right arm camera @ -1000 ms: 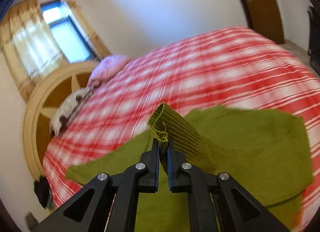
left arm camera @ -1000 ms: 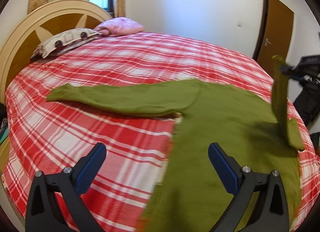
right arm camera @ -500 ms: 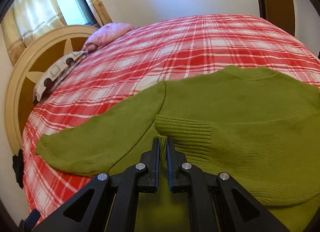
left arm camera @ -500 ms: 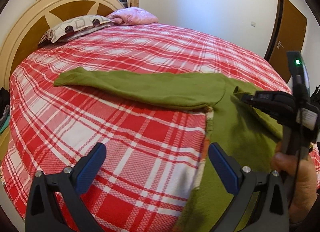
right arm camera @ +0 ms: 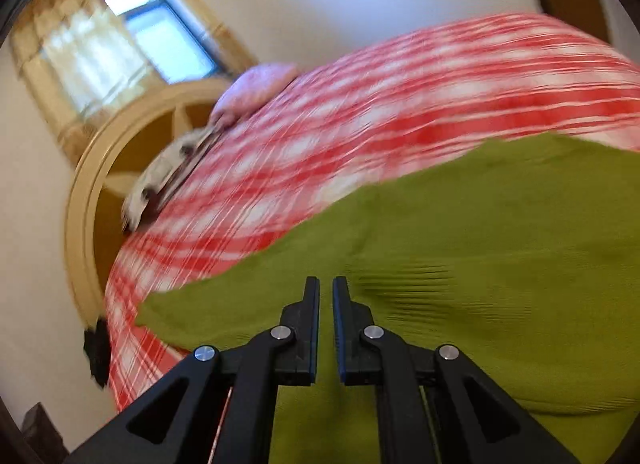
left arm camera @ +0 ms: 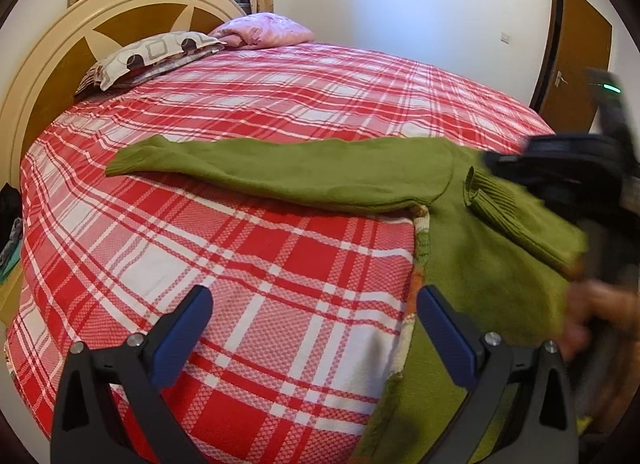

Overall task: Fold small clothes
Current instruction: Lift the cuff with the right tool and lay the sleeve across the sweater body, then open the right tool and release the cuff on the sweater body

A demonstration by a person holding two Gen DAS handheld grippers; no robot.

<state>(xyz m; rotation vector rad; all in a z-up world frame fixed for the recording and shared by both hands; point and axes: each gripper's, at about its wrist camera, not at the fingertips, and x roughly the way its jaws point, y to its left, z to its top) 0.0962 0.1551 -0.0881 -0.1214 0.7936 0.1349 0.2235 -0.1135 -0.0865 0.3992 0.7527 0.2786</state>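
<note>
Lay flat on the red plaid bed (left arm camera: 280,264): green sweater (left arm camera: 480,264), one sleeve folded across it; right gripper (right arm camera: 326,284) fingers nearly together, empty; left gripper (left arm camera: 314,304) fingers apart; outstretched sleeve best folded squarely next.

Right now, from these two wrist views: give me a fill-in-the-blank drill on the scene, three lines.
The sweater on the bed is ___ in colour.
The left gripper stands ___, with nothing between its fingers.
One sleeve lies stretched out flat; the other sleeve is ___ over the body.
Missing words: green; open; folded.
</note>
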